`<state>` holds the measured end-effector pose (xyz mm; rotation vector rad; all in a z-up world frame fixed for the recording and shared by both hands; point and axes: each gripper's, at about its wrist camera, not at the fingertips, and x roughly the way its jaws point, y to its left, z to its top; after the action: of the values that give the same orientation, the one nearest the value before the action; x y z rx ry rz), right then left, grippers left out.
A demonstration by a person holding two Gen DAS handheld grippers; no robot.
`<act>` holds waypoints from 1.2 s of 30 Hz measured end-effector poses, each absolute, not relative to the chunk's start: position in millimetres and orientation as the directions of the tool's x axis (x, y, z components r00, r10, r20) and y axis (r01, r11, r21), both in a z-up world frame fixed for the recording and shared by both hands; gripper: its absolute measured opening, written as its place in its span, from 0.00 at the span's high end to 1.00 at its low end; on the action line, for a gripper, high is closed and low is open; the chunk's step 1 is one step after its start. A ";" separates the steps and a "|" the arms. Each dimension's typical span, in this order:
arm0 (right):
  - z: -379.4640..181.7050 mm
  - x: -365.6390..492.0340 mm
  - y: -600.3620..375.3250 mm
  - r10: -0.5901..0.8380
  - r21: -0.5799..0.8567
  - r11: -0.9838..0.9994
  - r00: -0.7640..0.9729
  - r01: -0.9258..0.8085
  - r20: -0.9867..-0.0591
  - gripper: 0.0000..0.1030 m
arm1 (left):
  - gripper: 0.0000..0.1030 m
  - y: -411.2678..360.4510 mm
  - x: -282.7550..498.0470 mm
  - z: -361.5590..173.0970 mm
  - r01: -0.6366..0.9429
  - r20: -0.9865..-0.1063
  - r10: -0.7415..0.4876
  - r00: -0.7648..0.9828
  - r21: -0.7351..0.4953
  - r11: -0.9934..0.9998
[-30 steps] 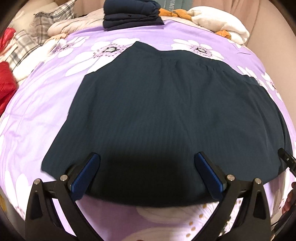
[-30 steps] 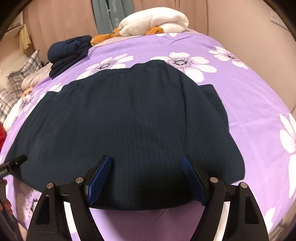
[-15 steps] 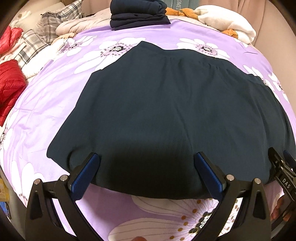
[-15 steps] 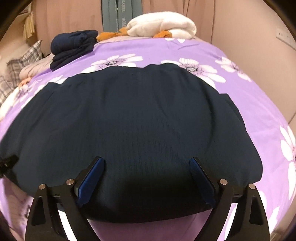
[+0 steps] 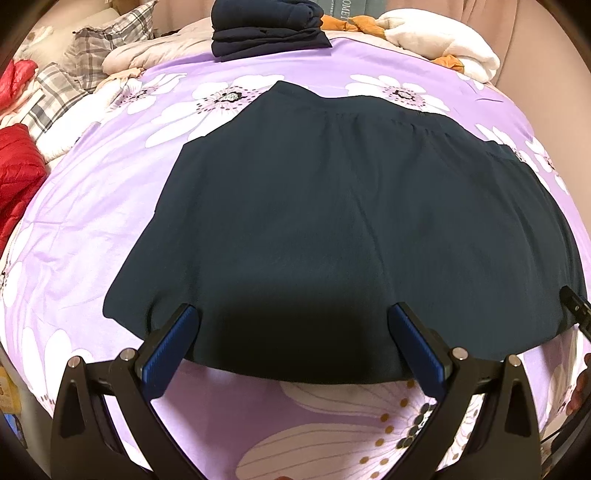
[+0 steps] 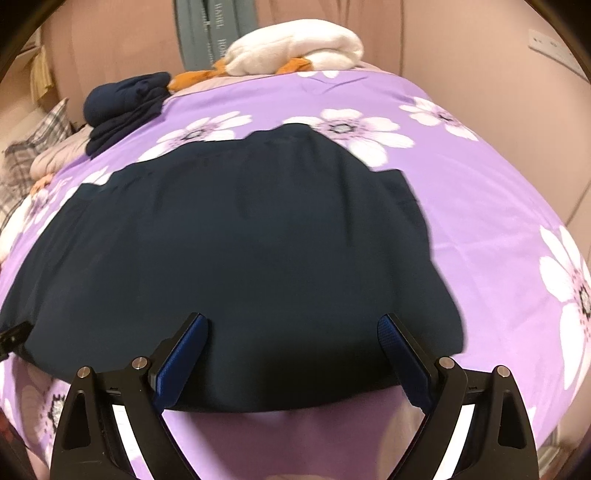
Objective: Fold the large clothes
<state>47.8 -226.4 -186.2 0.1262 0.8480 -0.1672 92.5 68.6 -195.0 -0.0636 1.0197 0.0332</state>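
Observation:
A large dark navy garment lies spread flat on the purple flowered bedspread, its near hem running between the fingers of both grippers. My left gripper hovers open over the hem's left part, with nothing pinched. My right gripper stands open and wide over the right part of the same garment, its blue pads clear of the cloth. Each gripper's black tip shows at the edge of the other's view: the right gripper, the left gripper.
A folded navy stack sits at the bed's far side beside a white and orange bundle. Plaid pillows and a red jacket lie at the left. Bare bedspread stretches right of the garment.
The right gripper's jaws have spread wider, and its view swung closer over the garment and back again. The left gripper stays open and hardly shifts. The garment lies as before.

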 end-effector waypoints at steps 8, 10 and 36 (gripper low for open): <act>-189.0 28.2 -264.3 -0.091 0.127 0.947 0.627 0.294 -0.774 0.10 | 0.00 70.8 86.4 -194.3 -0.061 -0.851 0.011 0.525 -0.024 0.998; -190.2 23.7 -275.6 -0.140 0.110 0.926 0.599 0.361 -0.789 0.10 | 0.00 71.8 85.1 -193.4 -0.065 -0.852 0.017 0.523 -0.019 0.998; -186.8 156.7 -129.0 0.059 0.051 0.998 0.546 -0.030 -0.836 0.11 | 0.00 14.1 189.2 -208.5 0.067 -0.897 0.015 0.442 0.050 0.996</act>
<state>156.7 -129.0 -186.8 0.0320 0.9921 0.0526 189.2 14.1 -208.5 0.0825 1.1132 -0.0325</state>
